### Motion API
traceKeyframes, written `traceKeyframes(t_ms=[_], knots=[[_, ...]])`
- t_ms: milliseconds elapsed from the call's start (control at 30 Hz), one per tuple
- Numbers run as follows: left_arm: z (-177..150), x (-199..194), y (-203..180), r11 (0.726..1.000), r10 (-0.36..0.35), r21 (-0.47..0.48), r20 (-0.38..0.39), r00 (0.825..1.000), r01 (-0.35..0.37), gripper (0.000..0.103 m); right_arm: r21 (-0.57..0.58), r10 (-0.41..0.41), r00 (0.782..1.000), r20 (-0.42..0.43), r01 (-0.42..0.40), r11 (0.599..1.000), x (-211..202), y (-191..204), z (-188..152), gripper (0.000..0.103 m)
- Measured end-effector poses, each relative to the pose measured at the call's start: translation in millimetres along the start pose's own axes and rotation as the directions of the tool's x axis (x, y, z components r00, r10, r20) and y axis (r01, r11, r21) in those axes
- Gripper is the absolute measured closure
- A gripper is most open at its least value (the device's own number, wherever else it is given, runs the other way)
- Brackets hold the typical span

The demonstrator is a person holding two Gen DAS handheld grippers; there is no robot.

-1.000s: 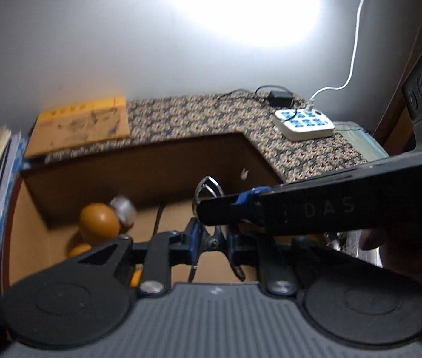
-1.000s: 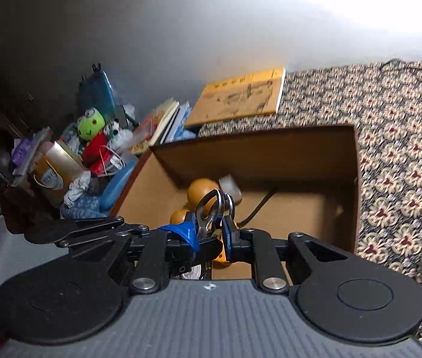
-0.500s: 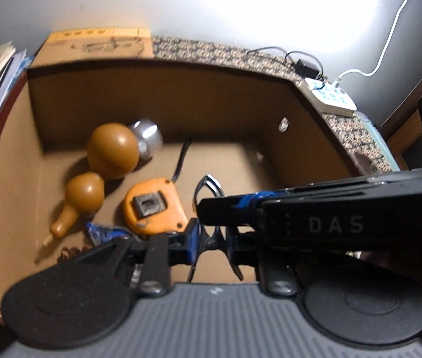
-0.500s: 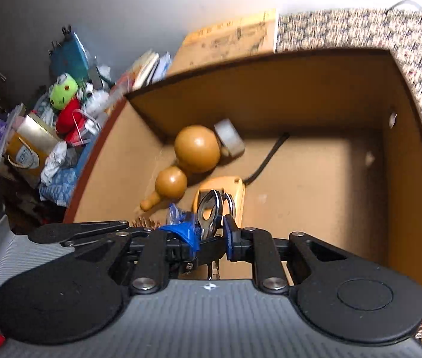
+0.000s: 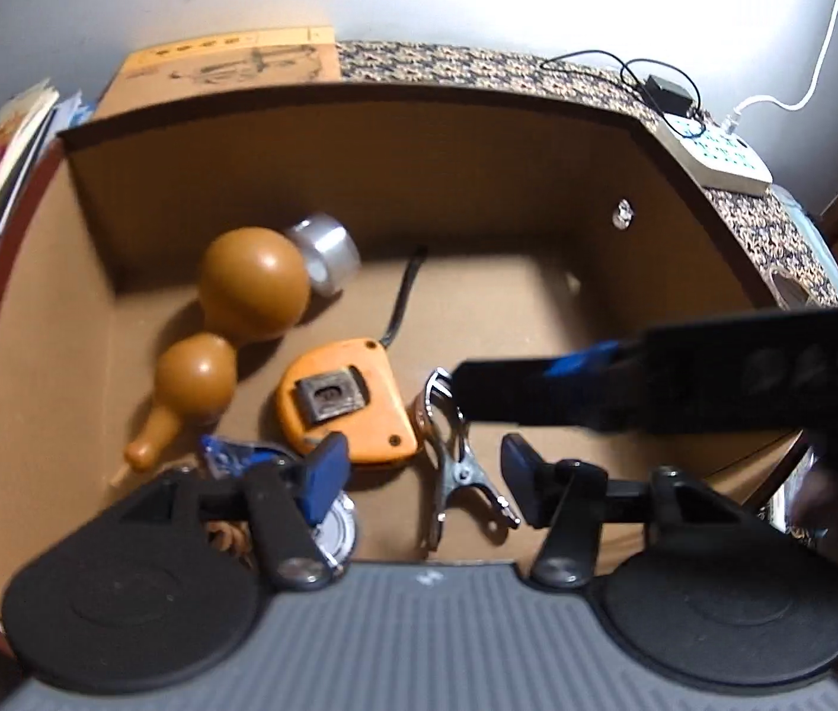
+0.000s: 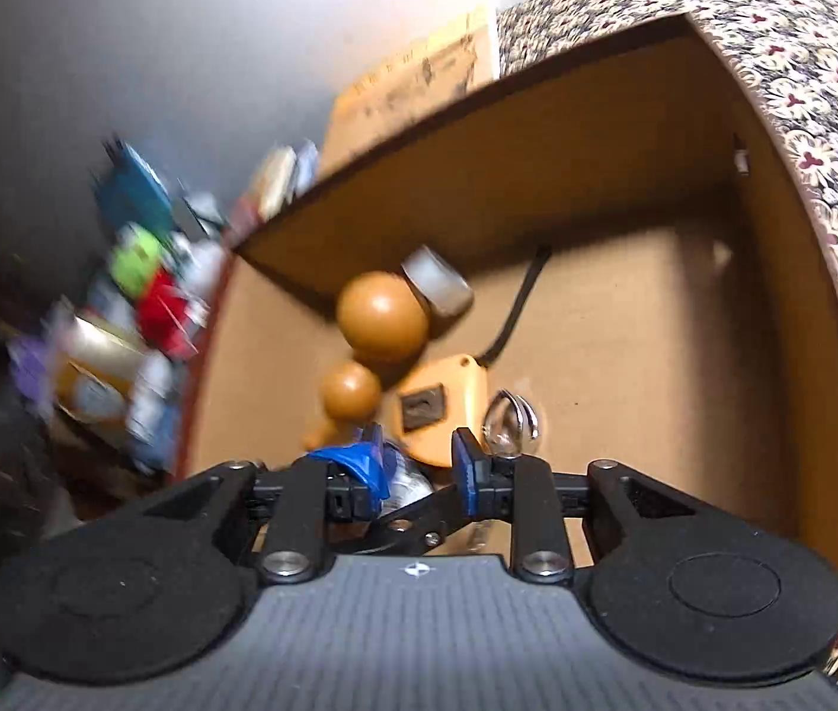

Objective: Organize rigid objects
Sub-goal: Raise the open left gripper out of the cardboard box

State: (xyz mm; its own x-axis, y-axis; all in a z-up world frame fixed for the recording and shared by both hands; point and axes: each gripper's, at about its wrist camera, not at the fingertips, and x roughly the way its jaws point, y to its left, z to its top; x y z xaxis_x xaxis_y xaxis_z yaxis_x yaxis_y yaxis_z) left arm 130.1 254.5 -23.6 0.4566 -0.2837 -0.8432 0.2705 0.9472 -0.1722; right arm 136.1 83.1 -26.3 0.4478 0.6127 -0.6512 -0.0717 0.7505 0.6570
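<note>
A metal spring clip (image 5: 454, 462) lies loose low in the brown box (image 5: 478, 136), between the fingers of my left gripper (image 5: 425, 468), whose jaws are opening and do not touch it. My right gripper (image 6: 419, 465) is opening too, with nothing between its pads. The clip's ring (image 6: 508, 415) shows just right of its right fingertip. The right gripper's black finger (image 5: 656, 397) crosses the left wrist view above the clip. Beside the clip lie an orange tape measure (image 5: 342, 403), a brown gourd (image 5: 241, 308) and a silver tape roll (image 5: 324, 252).
A blue wrapper (image 5: 229, 453) and a round metal tin (image 5: 336, 533) lie near the box's front. Behind the box are a yellow book (image 5: 229, 65) and a power strip (image 5: 721, 154) on patterned cloth (image 5: 478, 59). Blurred clutter (image 6: 140, 296) crowds the box's left side.
Both grippers have sunk into the box and tilted down. They were shut together on the metal clip; both have opened and the clip has dropped free.
</note>
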Motion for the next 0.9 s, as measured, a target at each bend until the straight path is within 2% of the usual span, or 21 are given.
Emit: traceKeyframes(t_ms=[200, 467, 700, 900], knots=[[3.2, -25.4, -14.8, 0.998, 0.056, -0.02, 0.063, 0.996, -0.055, 0.047, -0.022, 0.017, 0.995, 0.095, -0.015, 1.0, -48.3, -9.2, -8.4, 0.094], [6.0, -47.3, -68.6, 0.982, 0.189, -0.001, 0.117, 0.975, -0.19, 0.047, -0.099, -0.013, 0.986, 0.168, 0.03, 0.995, -91.6, -19.2, -22.7, 0.094], [-4.3, -65.0, -102.0, 0.951, 0.305, -0.007, 0.153, 0.94, -0.308, 0.045, -0.168, 0.017, 0.98, 0.197, 0.017, 0.986, -113.3, -24.8, -33.7, 0.093], [-13.1, -79.0, -104.9, 0.925, 0.379, -0.08, 0.161, 0.911, -0.37, 0.044, -0.243, 0.041, 0.975, 0.22, 0.014, 0.97, -121.4, -16.3, -38.4, 0.093]])
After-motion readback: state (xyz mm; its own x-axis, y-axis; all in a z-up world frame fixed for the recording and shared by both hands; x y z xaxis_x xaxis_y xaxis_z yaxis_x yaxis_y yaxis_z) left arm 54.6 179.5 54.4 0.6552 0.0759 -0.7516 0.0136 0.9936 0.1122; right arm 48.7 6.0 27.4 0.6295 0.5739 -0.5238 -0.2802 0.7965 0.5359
